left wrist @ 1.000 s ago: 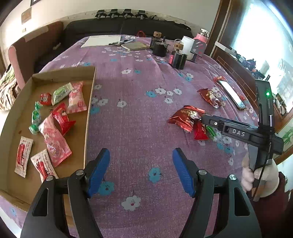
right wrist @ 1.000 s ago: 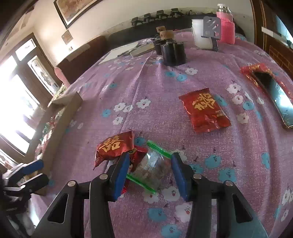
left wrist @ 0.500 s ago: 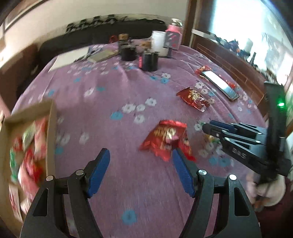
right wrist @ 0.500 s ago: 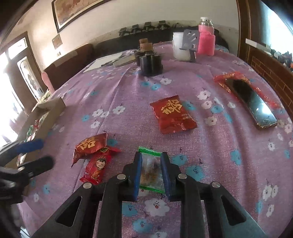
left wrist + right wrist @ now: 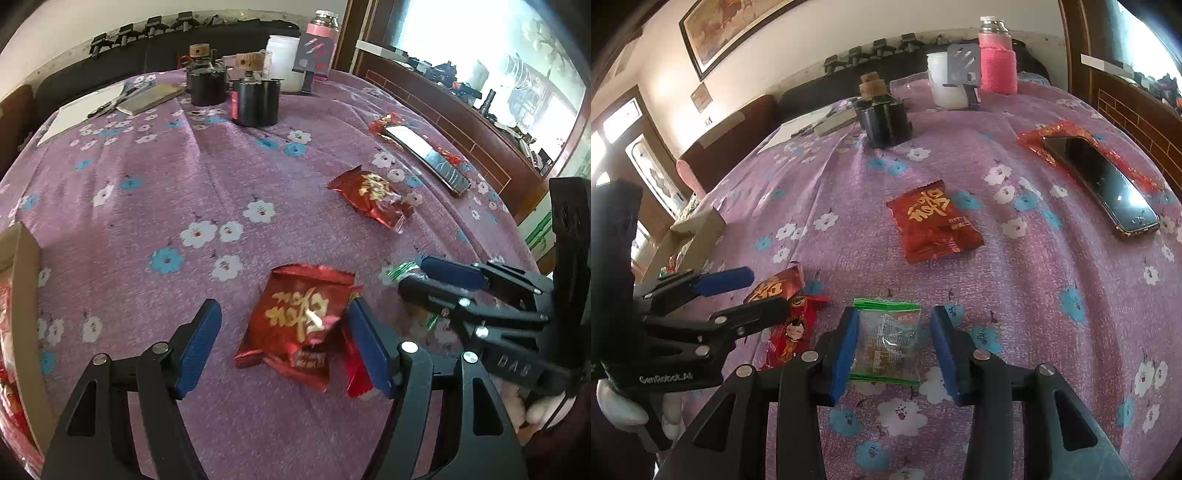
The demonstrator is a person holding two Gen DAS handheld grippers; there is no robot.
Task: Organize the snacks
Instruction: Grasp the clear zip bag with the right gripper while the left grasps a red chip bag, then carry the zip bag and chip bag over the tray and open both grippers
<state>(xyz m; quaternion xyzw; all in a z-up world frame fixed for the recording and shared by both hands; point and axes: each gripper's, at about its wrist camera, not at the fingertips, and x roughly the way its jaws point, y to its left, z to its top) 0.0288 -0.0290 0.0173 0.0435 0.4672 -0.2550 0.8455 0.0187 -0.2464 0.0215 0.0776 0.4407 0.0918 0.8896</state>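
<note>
My left gripper (image 5: pixel 284 339) has jaws wide around the red packet (image 5: pixel 295 325); the right gripper (image 5: pixel 892 345) stands open astride the clear packet (image 5: pixel 886 341). Neither is lifted. Another red snack (image 5: pixel 932 223) waits on the surface (image 5: pixel 147 206); the box (image 5: pixel 690 236) already holds some.

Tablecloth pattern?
Purple tablecloth with white and blue flowers; clearest in the right wrist view.

A home living room: a framed painting (image 5: pixel 738 33) is hanging above a dark sofa (image 5: pixel 746 114), with a pink thermos (image 5: pixel 995 59) and phone (image 5: pixel 1104 181) lying on the flower-print surface (image 5: pixel 1034 295) beyond the claw.
</note>
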